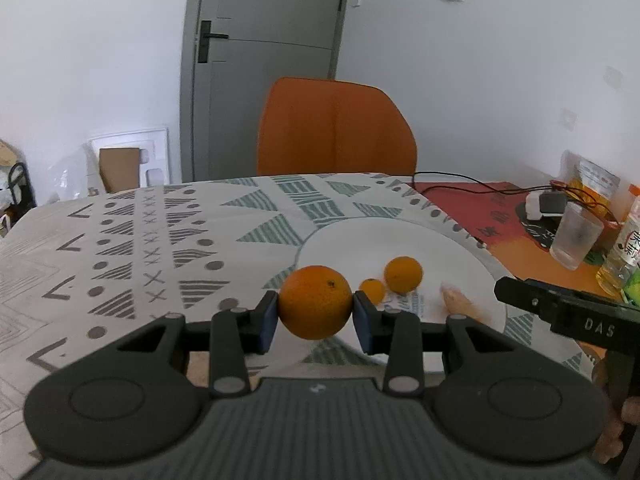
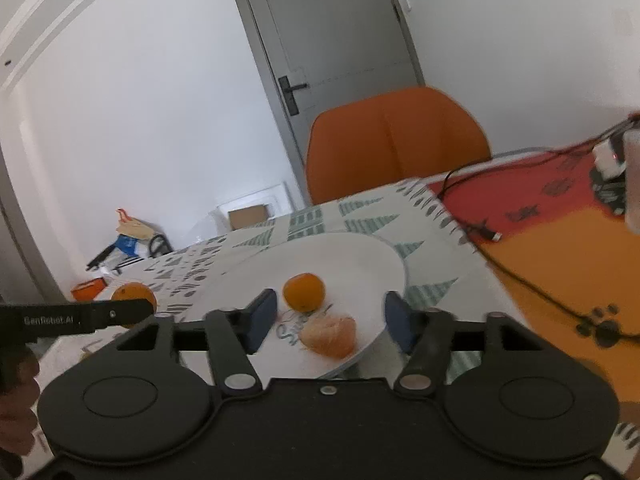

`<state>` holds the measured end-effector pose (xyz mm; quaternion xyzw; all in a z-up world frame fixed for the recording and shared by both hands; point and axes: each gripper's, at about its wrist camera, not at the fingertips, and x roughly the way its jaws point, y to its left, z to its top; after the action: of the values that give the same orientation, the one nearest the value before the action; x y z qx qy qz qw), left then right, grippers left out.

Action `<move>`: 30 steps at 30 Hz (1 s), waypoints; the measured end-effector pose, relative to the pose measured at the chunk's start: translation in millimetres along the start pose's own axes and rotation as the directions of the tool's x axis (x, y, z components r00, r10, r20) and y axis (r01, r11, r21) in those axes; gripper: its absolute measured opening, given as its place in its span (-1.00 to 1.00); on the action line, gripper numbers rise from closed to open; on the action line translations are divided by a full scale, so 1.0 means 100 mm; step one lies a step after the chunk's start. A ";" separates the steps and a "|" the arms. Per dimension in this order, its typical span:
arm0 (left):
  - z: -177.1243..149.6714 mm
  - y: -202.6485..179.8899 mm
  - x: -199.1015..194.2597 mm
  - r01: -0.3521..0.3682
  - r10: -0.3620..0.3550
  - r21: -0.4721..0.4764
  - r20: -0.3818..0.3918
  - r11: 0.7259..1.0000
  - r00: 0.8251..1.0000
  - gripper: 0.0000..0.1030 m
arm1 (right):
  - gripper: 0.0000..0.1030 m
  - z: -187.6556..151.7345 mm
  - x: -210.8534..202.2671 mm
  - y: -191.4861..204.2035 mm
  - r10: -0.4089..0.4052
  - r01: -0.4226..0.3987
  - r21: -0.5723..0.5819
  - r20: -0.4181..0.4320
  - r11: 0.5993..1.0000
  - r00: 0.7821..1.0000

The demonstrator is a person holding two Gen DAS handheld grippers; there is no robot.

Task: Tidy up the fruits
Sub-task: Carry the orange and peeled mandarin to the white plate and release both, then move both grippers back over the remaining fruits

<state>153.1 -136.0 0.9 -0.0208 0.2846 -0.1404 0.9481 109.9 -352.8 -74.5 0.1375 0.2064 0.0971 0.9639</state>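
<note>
My left gripper (image 1: 315,318) is shut on a large orange (image 1: 315,307) and holds it above the near left rim of a white plate (image 1: 400,240). On the plate lie a small orange (image 1: 403,274), a tinier orange (image 1: 372,289) and a peeled mandarin (image 1: 456,300). In the right wrist view my right gripper (image 2: 330,318) is open and empty, hovering over the plate's (image 2: 360,256) near edge, with the peeled mandarin (image 2: 330,335) between its fingers and a small orange (image 2: 304,292) just beyond. The held orange (image 2: 134,295) shows at the left there.
An orange chair (image 1: 336,128) stands behind the table. A patterned cloth (image 1: 160,240) covers the table's left part, a red-orange mat (image 1: 500,216) the right. A glass (image 1: 574,236), a bottle (image 1: 624,252), a charger and black cables (image 2: 520,272) lie at the right.
</note>
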 end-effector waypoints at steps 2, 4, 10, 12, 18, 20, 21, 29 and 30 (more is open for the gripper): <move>0.01 -0.03 0.03 0.006 -0.006 0.004 -0.003 1.000 1.000 -0.25 | 0.20 0.01 -0.02 -0.03 0.006 -0.005 0.012 -0.005 1.000 1.000; 0.02 -0.06 0.06 0.009 -0.009 0.006 -0.006 1.000 1.000 -0.25 | 0.20 0.02 -0.04 -0.05 0.013 -0.013 0.014 -0.001 1.000 1.000; 0.06 -0.12 0.04 0.015 -0.015 0.019 0.025 1.000 1.000 -0.22 | 0.20 0.01 -0.05 -0.02 0.029 -0.029 0.014 -0.015 0.999 0.999; 0.09 -0.13 -0.01 0.024 -0.025 0.025 0.039 0.999 0.999 -0.18 | 0.20 0.00 -0.04 -0.01 0.032 -0.032 0.014 -0.024 0.999 0.999; 0.08 -0.05 -0.10 -0.004 0.003 0.010 0.044 1.000 0.999 0.07 | 0.20 -0.02 -0.03 0.05 0.043 -0.043 0.013 -0.035 0.999 0.998; 0.06 0.00 -0.14 -0.016 0.016 0.002 0.048 1.000 0.999 0.16 | 0.23 -0.02 -0.02 0.07 0.047 -0.047 0.012 -0.039 0.999 0.998; 0.05 0.02 -0.16 -0.023 0.023 -0.001 0.050 1.000 0.999 0.22 | 0.24 -0.03 -0.02 0.09 0.049 -0.049 0.012 -0.041 0.999 0.998; 0.03 0.26 -0.40 -0.092 0.094 -0.028 0.085 0.995 0.992 0.64 | 0.49 -0.04 -0.02 0.25 0.070 -0.070 -0.007 -0.051 0.997 0.996; 0.02 0.29 -0.43 -0.098 0.100 -0.034 0.092 0.995 0.991 0.68 | 0.53 -0.03 -0.03 0.26 0.075 -0.076 -0.007 -0.050 0.997 0.996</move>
<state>127.6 -96.1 21.8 -0.0273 0.2426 -0.0878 0.9657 102.7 -327.8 -68.2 0.1386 0.2243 0.1377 0.9547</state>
